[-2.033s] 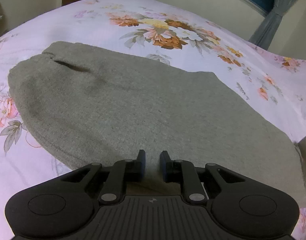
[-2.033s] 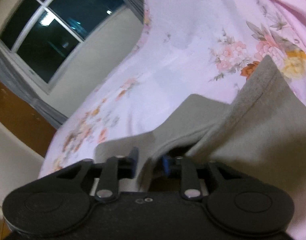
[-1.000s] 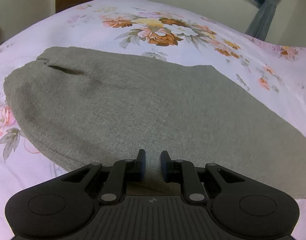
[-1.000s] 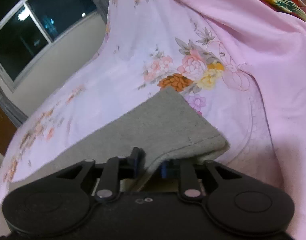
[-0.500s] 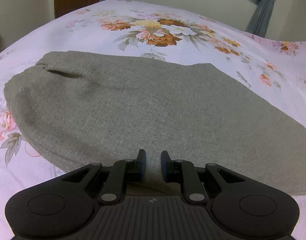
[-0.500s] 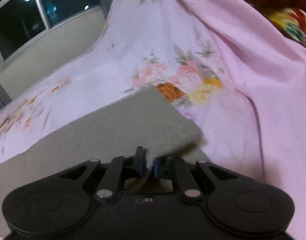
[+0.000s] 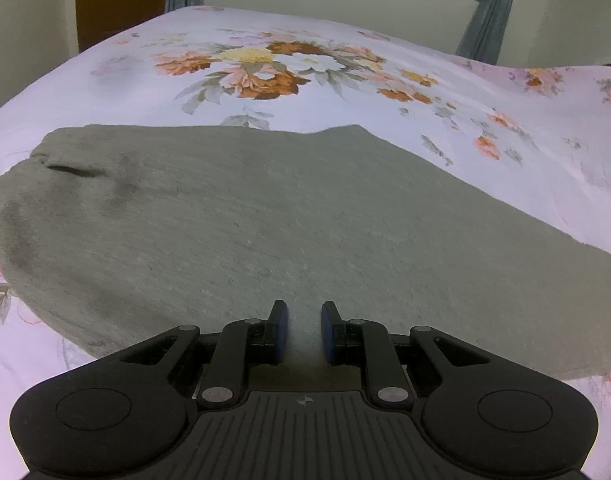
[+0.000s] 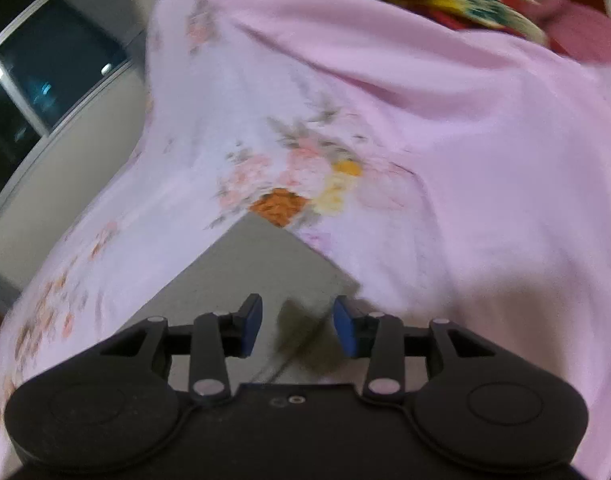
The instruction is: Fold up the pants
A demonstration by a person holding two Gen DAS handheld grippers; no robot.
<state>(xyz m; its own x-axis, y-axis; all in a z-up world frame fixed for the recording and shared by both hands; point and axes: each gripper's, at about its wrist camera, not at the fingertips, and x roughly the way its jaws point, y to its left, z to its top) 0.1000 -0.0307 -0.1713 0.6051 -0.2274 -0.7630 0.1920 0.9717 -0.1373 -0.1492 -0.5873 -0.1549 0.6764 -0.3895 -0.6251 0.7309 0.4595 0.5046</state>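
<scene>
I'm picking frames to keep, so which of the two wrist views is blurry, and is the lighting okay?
Left wrist view: sharp, evenly lit, grey pants and floral bedsheet crisp, edges bowed by the fisheye. Right wrist view: motion-smeared, the sheet's flowers soft, a dark shadow on the pants between the opening right gripper jaws.

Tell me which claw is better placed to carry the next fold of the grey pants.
Left. The left claw is shut on the near edge of the grey pants, ready to lift. The right claw is opening over the leg end, its pads clear of the cloth.
</scene>
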